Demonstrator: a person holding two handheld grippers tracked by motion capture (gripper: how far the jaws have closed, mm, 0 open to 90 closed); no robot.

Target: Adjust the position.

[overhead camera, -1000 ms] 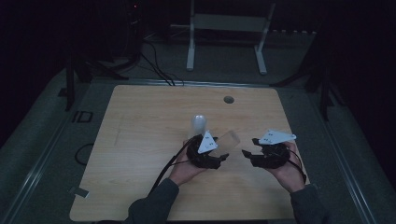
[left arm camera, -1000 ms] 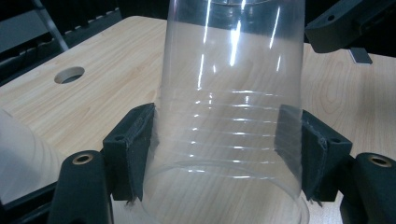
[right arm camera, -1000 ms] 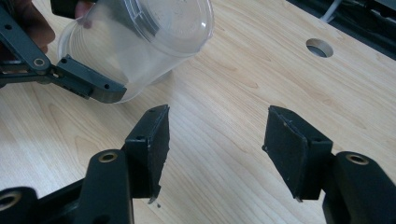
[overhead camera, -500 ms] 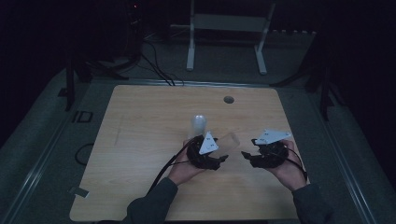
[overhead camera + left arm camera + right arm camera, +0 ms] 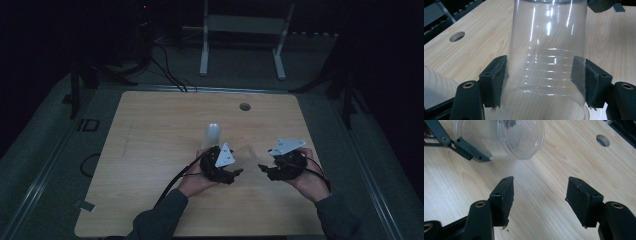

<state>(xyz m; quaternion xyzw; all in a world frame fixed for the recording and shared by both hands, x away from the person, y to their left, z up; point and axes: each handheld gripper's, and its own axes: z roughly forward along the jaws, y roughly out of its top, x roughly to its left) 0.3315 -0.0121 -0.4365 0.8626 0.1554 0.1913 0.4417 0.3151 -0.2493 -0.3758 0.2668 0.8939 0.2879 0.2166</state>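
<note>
**Clear cup clamped in left gripper; right gripper spread and empty**

The wooden table [image 5: 150, 150] is dimly lit in the high view; its near edge is cut off at the frame bottom. A round hole [image 5: 244, 106] sits near the far edge.

The white stack of cups [image 5: 213, 136] stands just beyond the left hand, faint in the gloom; how many cups it holds cannot be told.

The clear plastic cup [image 5: 546, 57] lies sideways, lifted just above the table, pinched at its sides by the left gripper [image 5: 235, 173]. Its far end is cut off in the left gripper view; in the high view it is barely discernible.

The right gripper [image 5: 540, 195] stands spread, nothing between its pads, near the cup's end.
</note>
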